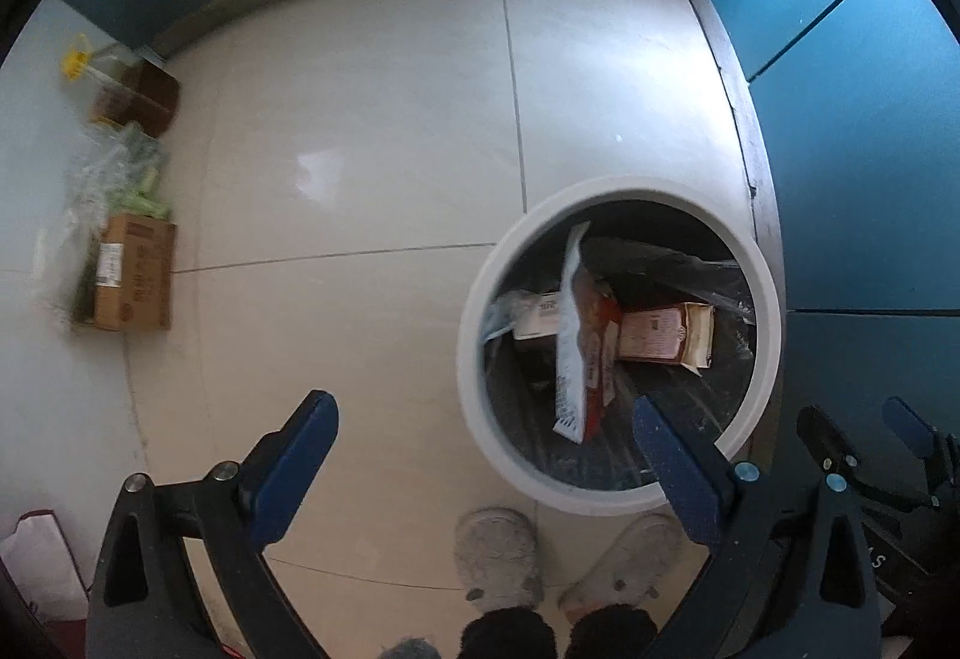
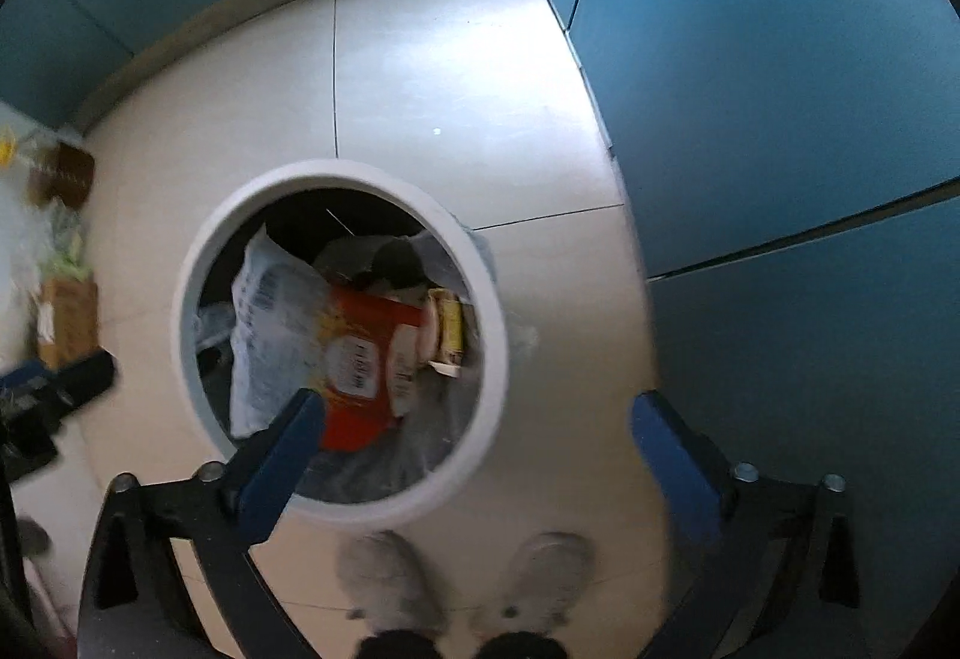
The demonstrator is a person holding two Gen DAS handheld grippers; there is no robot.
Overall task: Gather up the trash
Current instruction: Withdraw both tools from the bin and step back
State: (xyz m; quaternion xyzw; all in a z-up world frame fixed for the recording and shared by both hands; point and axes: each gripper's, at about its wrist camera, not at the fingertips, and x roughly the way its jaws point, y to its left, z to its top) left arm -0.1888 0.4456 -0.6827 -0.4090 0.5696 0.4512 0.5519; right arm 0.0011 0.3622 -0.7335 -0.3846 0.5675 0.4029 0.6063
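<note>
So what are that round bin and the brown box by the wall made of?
The bin looks like smooth matte white plastic: thick, even, seamless rim, with a dark liner inside. The brown box looks like plain cardboard: dull tan faces, sharp folded edges, a printed label.

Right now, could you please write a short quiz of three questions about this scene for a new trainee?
1. True or false: the left gripper holds a wrapper.
2. Which describes the round bin?
A. Empty
B. Holds wrappers and packets
C. Covered by a lid
3. Fill in: the cardboard box stands on the floor at the far ____ of the left wrist view.

Key
1. False: both it and the right gripper are open and hold nothing.
2. B: a red and white wrapper lies on top.
3. left
</note>
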